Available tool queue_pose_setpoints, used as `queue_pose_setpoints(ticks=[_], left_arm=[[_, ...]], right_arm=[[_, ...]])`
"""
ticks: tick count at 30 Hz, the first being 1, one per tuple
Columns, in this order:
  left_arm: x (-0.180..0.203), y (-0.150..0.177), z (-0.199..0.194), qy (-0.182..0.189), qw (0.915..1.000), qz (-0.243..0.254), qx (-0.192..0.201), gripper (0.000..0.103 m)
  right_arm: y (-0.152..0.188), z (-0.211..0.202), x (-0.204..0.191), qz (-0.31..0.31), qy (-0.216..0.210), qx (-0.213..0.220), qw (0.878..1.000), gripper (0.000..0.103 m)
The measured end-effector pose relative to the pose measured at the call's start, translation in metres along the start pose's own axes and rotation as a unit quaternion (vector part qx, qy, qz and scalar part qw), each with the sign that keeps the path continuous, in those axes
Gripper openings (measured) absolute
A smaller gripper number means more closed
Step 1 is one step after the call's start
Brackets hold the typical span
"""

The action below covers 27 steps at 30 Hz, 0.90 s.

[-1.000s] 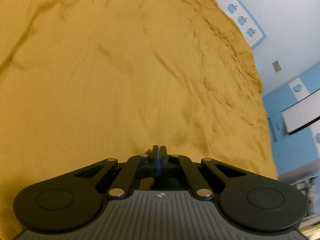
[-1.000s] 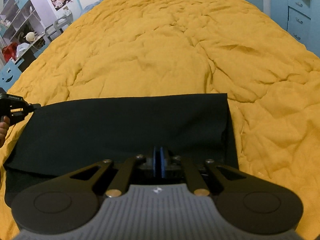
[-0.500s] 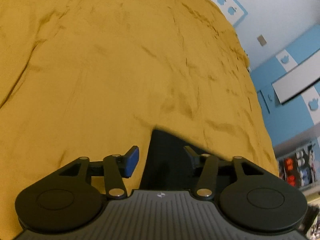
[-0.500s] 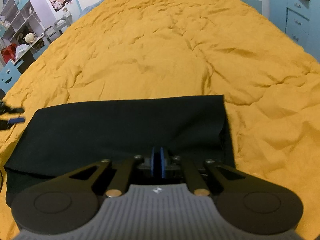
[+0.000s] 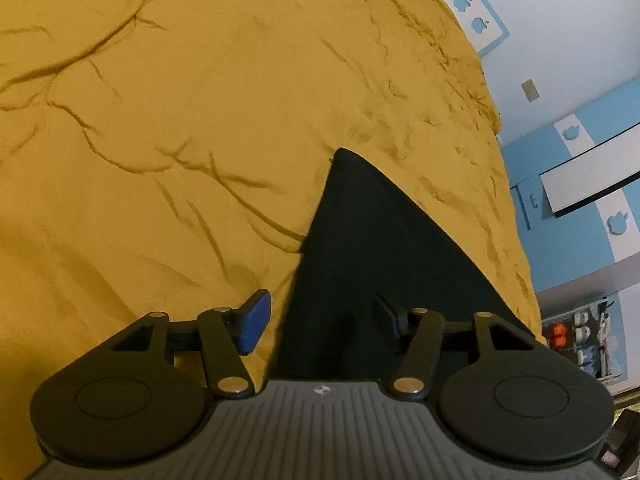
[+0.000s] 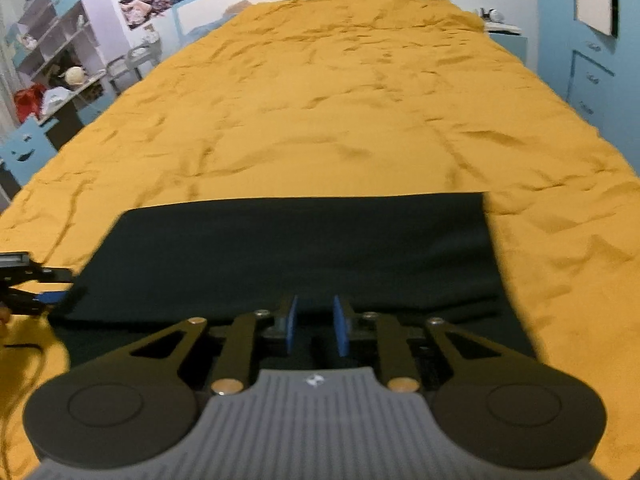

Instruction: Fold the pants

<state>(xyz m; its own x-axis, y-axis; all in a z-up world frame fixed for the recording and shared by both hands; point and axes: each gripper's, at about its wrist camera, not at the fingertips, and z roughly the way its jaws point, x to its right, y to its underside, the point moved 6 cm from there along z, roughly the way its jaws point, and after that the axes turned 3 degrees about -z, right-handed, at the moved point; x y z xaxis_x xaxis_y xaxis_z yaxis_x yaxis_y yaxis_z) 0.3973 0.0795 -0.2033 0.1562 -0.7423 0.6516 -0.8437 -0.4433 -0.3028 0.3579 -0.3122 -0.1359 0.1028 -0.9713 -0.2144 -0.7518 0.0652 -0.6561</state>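
Observation:
The black pants lie folded flat as a wide rectangle on the yellow bedspread. My right gripper is open just above their near edge, holding nothing. My left gripper is wide open over the pants' left end, which shows as a dark pointed corner. The left gripper also shows at the left edge of the right wrist view, beside the pants' left end.
The bedspread is wrinkled and fills most of both views. Shelves and a cluttered desk stand left of the bed. Blue drawers stand to the right. A blue and white wall lies beyond.
Both grippers have opened and let go of the pants: the left first, then the right. Both have drawn back a little and the pants lie flat.

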Motion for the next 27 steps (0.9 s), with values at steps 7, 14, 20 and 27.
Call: queue_pose_setpoints(ticks=[7, 14, 20, 27], left_arm=[[-0.001, 0.001, 0.006, -0.007, 0.9998, -0.015, 0.007, 0.015], [0.017, 0.000, -0.009, 0.026, 0.9987, -0.008, 0.042, 0.009], [0.081, 0.003, -0.032, 0.045, 0.9946, 0.044, 0.083, 0.008], [0.185, 0.033, -0.035, 0.035, 0.9855, 0.137, 0.094, 0.008]], right_arm=[[0.008, 0.026, -0.070, -0.072, 0.012, 0.012, 0.997, 0.003], [0.034, 0.059, -0.073, -0.097, 0.036, -0.033, 0.994, 0.000], [0.024, 0.034, -0.057, -0.047, -0.007, -0.012, 0.999, 0.000], [0.007, -0.020, -0.014, 0.025, -0.029, 0.030, 0.999, 0.000]])
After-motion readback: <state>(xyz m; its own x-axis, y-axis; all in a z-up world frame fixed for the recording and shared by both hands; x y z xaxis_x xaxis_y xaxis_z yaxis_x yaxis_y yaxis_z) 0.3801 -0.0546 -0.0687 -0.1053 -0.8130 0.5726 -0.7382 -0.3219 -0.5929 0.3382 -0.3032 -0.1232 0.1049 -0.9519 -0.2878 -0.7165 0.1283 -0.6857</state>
